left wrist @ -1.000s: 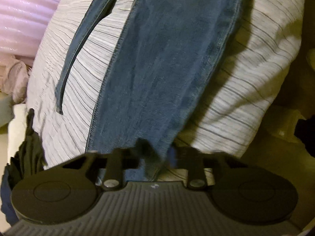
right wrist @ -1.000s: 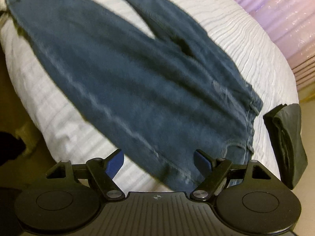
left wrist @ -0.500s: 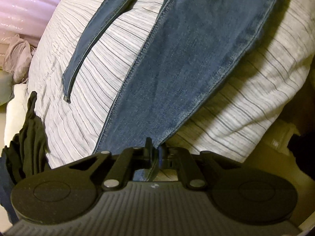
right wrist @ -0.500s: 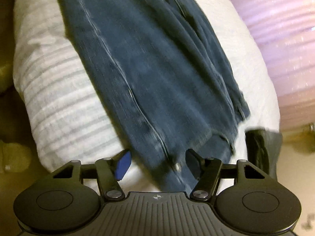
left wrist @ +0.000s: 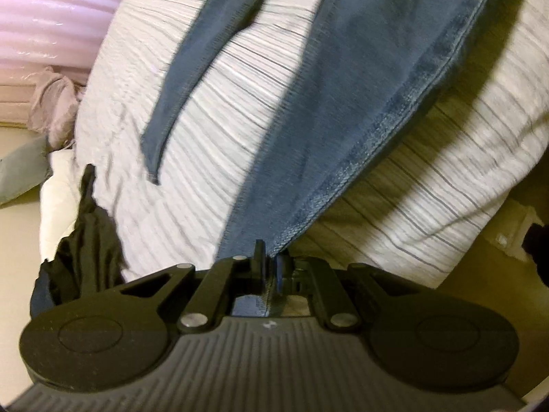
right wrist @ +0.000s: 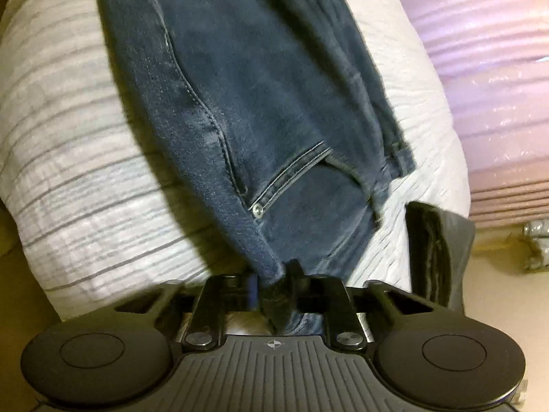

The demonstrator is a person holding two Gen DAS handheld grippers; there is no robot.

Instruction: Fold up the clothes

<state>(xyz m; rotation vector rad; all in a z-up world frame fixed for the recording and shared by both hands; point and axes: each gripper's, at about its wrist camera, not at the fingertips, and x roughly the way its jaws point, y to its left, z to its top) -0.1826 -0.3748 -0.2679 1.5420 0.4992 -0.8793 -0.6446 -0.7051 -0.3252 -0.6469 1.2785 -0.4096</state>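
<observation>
Blue jeans (right wrist: 260, 110) spread lengthwise on a bed with a striped white cover (left wrist: 240, 110), each end held by one gripper. In the right wrist view the waist end fills the centre of the frame: a stitched pocket with a metal rivet (right wrist: 256, 210) is visible, and the right gripper (right wrist: 271, 283) has its fingers clenched on the fabric edge at lower centre. In the left wrist view a leg (left wrist: 360, 103) runs from the upper right down to lower centre, where the left gripper (left wrist: 269, 267) has its fingers closed on the hem corner; the other leg (left wrist: 185, 79) lies apart, at upper left. The held ends seem raised slightly off the cover, judging by the shadows beneath them. A dark folded garment (right wrist: 435, 250) sits at the bed's edge, lower right of the right view, and loose dark cloth (left wrist: 82, 240) hangs at lower left of the left view. Progress, as judged: both grasps are made, but no fold shows in the jeans; joining the legs and folding lengthwise remain.
</observation>
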